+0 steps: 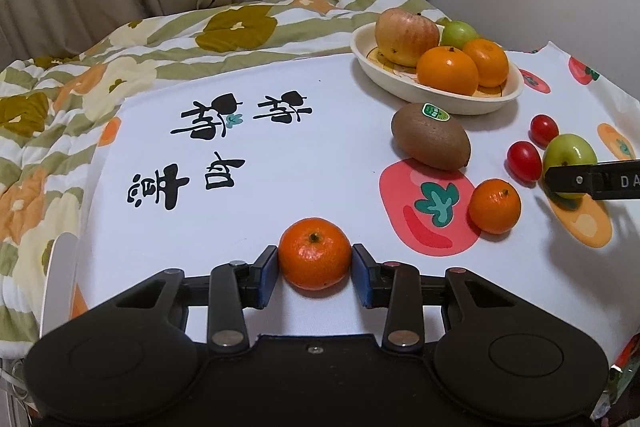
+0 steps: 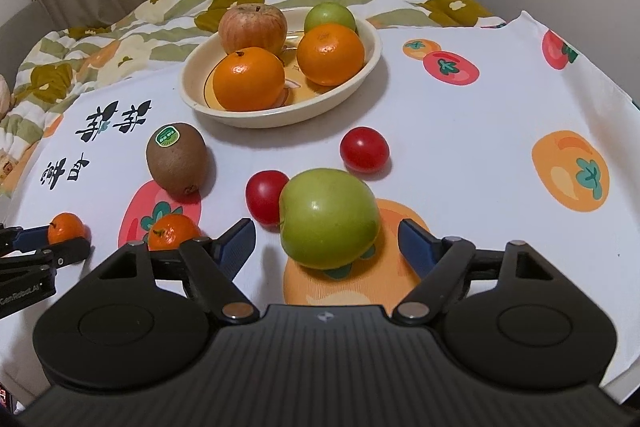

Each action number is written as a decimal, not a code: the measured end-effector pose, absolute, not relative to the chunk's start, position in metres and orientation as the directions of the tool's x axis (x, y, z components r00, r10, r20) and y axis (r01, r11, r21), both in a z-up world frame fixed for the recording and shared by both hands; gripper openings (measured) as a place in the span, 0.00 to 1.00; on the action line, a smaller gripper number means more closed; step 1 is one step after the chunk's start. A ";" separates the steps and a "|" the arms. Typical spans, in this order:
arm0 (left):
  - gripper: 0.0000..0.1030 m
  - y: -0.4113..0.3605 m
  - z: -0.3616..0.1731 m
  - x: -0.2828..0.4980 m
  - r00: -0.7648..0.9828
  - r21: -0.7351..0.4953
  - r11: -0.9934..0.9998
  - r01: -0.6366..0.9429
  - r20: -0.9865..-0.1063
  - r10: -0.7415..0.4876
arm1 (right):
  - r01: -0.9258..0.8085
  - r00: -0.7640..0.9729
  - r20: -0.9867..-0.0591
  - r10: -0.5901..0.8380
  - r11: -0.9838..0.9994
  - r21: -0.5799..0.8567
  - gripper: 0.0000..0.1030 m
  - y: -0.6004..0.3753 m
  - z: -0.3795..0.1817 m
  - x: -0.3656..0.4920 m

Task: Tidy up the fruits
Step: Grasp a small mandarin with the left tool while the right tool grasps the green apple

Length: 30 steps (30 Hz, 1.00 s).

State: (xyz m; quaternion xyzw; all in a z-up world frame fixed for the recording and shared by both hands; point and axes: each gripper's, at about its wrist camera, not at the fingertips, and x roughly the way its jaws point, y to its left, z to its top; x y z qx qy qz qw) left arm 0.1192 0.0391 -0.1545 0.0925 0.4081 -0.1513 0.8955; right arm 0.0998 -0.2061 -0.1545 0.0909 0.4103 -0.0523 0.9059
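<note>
Left gripper (image 1: 315,269): blue pads pressed against both sides of a small mandarin (image 1: 314,253), which sits on the white printed tablecloth (image 1: 280,167) near its front edge. Grip is clenched on the fruit.

Right gripper (image 2: 327,241): jaws spread, a green apple (image 2: 329,218) between them, visible gap on each side; pads not touching it. The apple rests on an orange fruit print.

Second small mandarin (image 2: 173,231) lies just left of the right gripper. Two cherry tomatoes beyond the apple: one (image 2: 266,200) just behind its left side, the other (image 2: 364,149) farther back. Kiwi (image 2: 177,159) with a green sticker, left of the tomatoes.

Farthest: cream bowl (image 2: 192,95) holding two oranges, a reddish apple (image 2: 253,28) and a small green fruit. Flowered quilt (image 2: 120,27) and curtains behind.
</note>
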 end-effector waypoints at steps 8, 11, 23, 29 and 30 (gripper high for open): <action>0.41 0.041 -0.145 0.117 0.633 0.034 0.945 0.326 -0.750 -0.192 | 0.176 0.634 -0.773 0.020 0.970 0.169 0.73 -0.214 -0.159 0.110; 0.41 0.041 -0.140 0.116 0.637 0.032 0.947 0.319 -0.747 -0.190 | 0.171 0.631 -0.775 0.034 0.968 0.182 0.69 -0.217 -0.160 0.112; 0.41 0.023 -0.109 0.113 0.662 0.011 0.957 0.291 -0.724 -0.193 | 0.127 0.651 -0.755 0.079 0.969 0.211 0.69 -0.231 -0.139 0.106; 0.41 0.009 -0.089 0.113 0.684 0.003 0.963 0.269 -0.704 -0.189 | 0.085 0.672 -0.734 0.097 0.975 0.207 0.69 -0.243 -0.117 0.109; 0.41 0.006 -0.087 0.113 0.688 0.004 0.964 0.266 -0.701 -0.187 | 0.077 0.676 -0.730 0.101 0.976 0.206 0.69 -0.246 -0.113 0.110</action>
